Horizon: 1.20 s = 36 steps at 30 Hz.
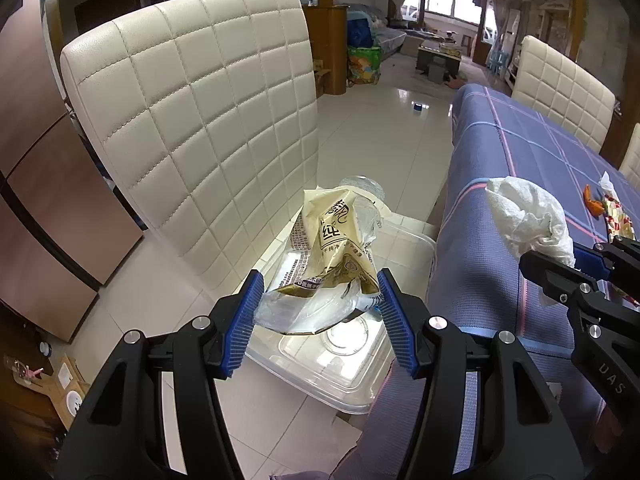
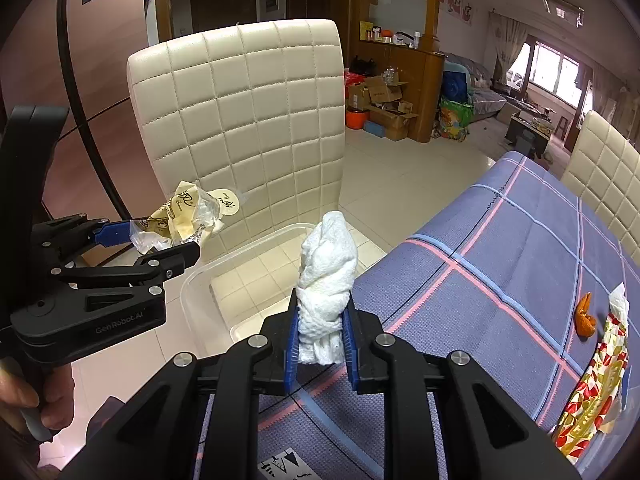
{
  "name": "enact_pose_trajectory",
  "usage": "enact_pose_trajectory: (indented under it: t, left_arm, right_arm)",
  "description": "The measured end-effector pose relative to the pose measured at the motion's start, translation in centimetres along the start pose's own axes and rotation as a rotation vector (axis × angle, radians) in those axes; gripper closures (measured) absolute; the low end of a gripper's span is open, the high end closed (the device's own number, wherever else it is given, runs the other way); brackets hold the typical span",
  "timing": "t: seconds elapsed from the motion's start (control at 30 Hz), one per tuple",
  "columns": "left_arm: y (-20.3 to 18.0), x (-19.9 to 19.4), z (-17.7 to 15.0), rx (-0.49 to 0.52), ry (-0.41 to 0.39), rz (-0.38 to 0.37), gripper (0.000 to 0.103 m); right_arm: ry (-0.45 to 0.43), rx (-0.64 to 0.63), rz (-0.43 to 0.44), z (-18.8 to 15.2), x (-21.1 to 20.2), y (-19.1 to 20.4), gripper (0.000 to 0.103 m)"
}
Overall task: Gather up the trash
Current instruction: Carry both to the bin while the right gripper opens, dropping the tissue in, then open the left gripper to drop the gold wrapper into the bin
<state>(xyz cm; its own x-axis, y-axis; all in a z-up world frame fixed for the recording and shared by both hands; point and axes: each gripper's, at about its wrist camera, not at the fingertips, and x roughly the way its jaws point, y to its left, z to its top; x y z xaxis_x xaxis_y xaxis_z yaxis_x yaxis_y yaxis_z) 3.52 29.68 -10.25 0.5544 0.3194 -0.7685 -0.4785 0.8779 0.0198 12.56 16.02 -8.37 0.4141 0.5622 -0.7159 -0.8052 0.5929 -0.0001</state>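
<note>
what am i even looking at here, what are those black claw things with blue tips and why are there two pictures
The black claws are hand-held grippers, one in each of a person's hands; no robot arm is involved. Each carries a wide-angle camera looking along its two fingers, so you get one picture per gripper.

The left gripper holds a crumpled plastic wrapper above a clear plastic bin that sits on the floor beside a white padded chair. The right gripper is clamped on a wad of white tissue, held at the edge of a table with a blue checked tablecloth.

Still lying on the cloth are an orange scrap, a red and gold wrapper and a bit of white paper.
</note>
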Motion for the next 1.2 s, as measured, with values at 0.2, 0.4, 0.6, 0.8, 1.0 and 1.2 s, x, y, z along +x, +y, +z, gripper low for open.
enact_pose_trajectory:
  t: [0.2, 0.4, 0.6, 0.8, 1.0, 1.2]
  left_arm:
    - [0.1, 0.1, 0.1, -0.002, 0.000, 0.000, 0.044]
    - [0.2, 0.3, 0.1, -0.005, 0.003, 0.003, 0.044]
    - [0.2, 0.4, 0.1, -0.003, 0.006, 0.002, 0.044]
    - [0.2, 0.4, 0.1, -0.004, 0.010, 0.001, 0.044]
    - [0.1, 0.6, 0.1, -0.003, 0.011, -0.002, 0.044]
    - [0.0, 0.6, 0.1, 0.001, 0.011, -0.004, 0.044]
  right_arm:
    - [-0.009, 0.015, 0.020, 0.2, -0.2, -0.3, 0.083]
    - [-0.008, 0.025, 0.023, 0.3, 0.0, -0.8, 0.059]
    - [-0.031, 0.038, -0.001, 0.3, -0.2, -1.1, 0.041]
    - [-0.019, 0.045, 0.009, 0.1, 0.0, -1.2, 0.041]
    - [-0.016, 0.047, 0.014, 0.0, 0.1, -1.1, 0.041]
    - [-0.017, 0.053, 0.011, 0.0, 0.2, -1.1, 0.041]
